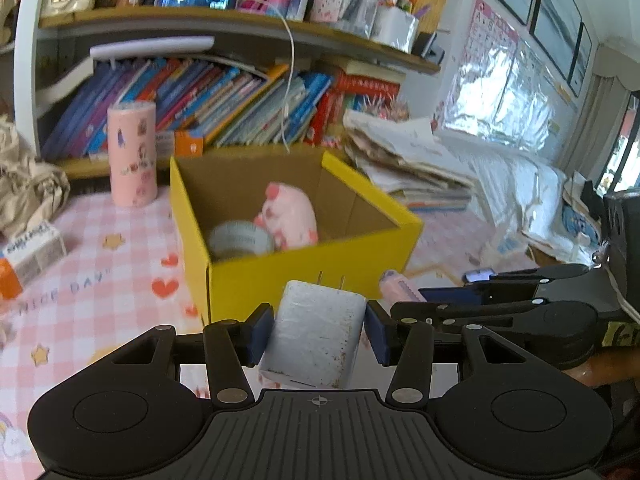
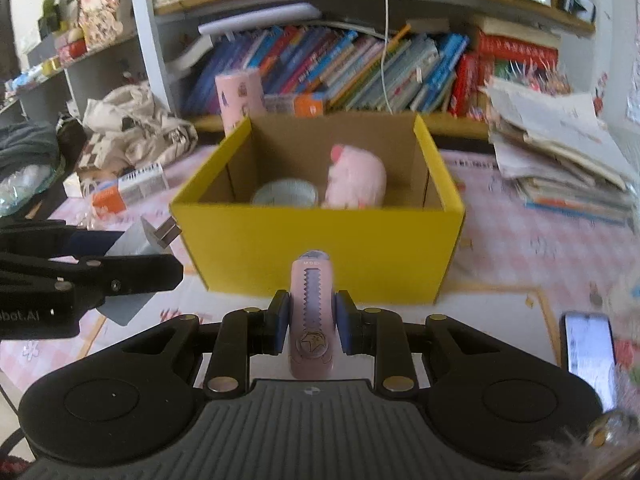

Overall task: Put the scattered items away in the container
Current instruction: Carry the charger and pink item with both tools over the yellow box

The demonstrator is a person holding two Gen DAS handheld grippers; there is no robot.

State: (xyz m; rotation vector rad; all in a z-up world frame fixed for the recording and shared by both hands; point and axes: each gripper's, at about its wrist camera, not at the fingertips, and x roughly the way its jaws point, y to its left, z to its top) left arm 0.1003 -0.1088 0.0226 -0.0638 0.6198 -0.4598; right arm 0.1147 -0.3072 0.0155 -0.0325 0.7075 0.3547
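Grippers near the open yellow cardboard box [image 2: 320,248] above the pink checked surface [image 1: 100,280]: left gripper [image 1: 316,334] jaws clamp a white plug-in charger block [image 1: 316,332], right gripper [image 2: 310,324] jaws pinch a pink utility knife [image 2: 311,316]. Next comes carrying both over the rim, then releasing.

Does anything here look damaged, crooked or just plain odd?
Nothing looks broken. The white charger plug sits tilted in the left tool, its face speckled with rusty spots. In the yellow box, the pink pig toy lies tipped beside the tape roll. The paper stack right of the box sprawls unevenly.
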